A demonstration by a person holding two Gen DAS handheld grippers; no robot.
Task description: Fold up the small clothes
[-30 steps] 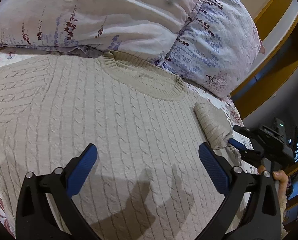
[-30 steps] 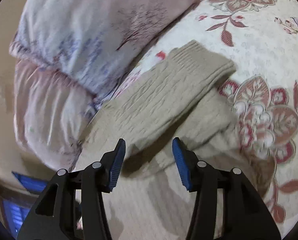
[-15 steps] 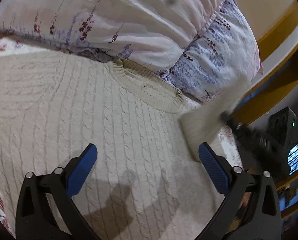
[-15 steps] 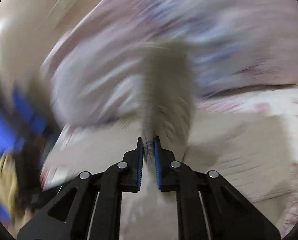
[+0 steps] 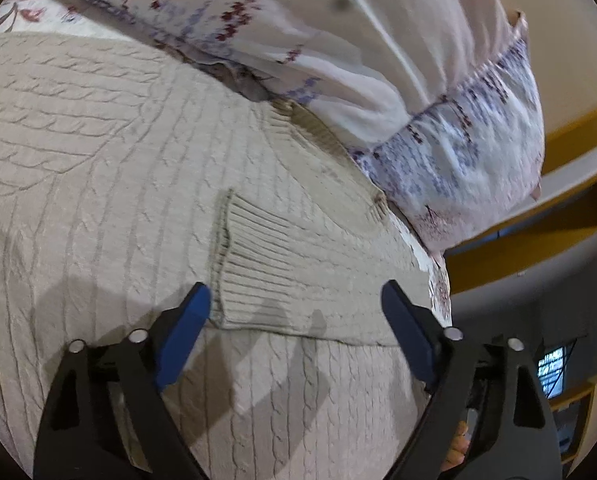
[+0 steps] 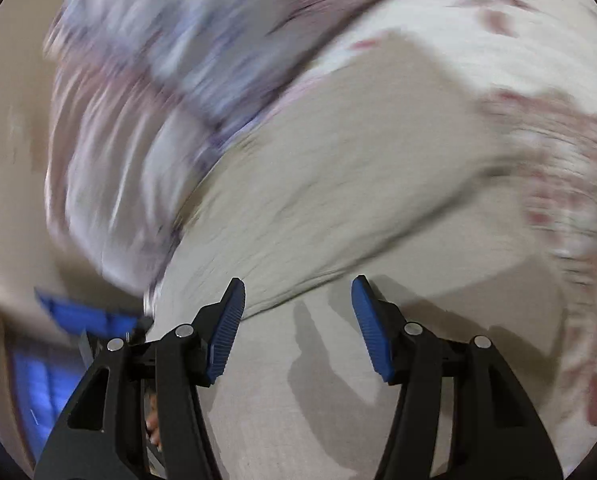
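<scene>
A beige cable-knit sweater (image 5: pixel 110 184) is spread flat on a bed covered by a white sheet printed with red flowers (image 6: pixel 546 80), its ribbed neckline (image 5: pixel 330 152) lying against the lower edge of two pale floral pillows (image 5: pixel 338 40) stacked at the head of the bed. One sleeve of the sweater (image 5: pixel 298 272) has been laid across the chest of the garment, with its ribbed cuff (image 5: pixel 250 256) resting on the knit just below the neckline. The left tongs (image 5: pixel 296 320) are seen above the sweater with the blue pads (image 5: pixel 182 340) well apart, the jaws having just been closing a little; the folded sleeve lies under the gap between them, but the pads are not pressed on it and nothing is held. In the right wrist view, which is heavily blurred, the right tongs (image 6: pixel 298 320) are shown with the blue pads (image 6: pixel 226 328) parted over the sweater body, the jaws having just been opening; the lower edge of the folded sleeve (image 6: pixel 338 184) lies just beyond the tips, and no cloth is gripped. Shadows of both tongs are cast on the knit. A yellow wooden headboard frame (image 5: pixel 538 248) is visible past the pillows, and a small lit screen (image 5: pixel 552 374) is seen beyond the bed.
</scene>
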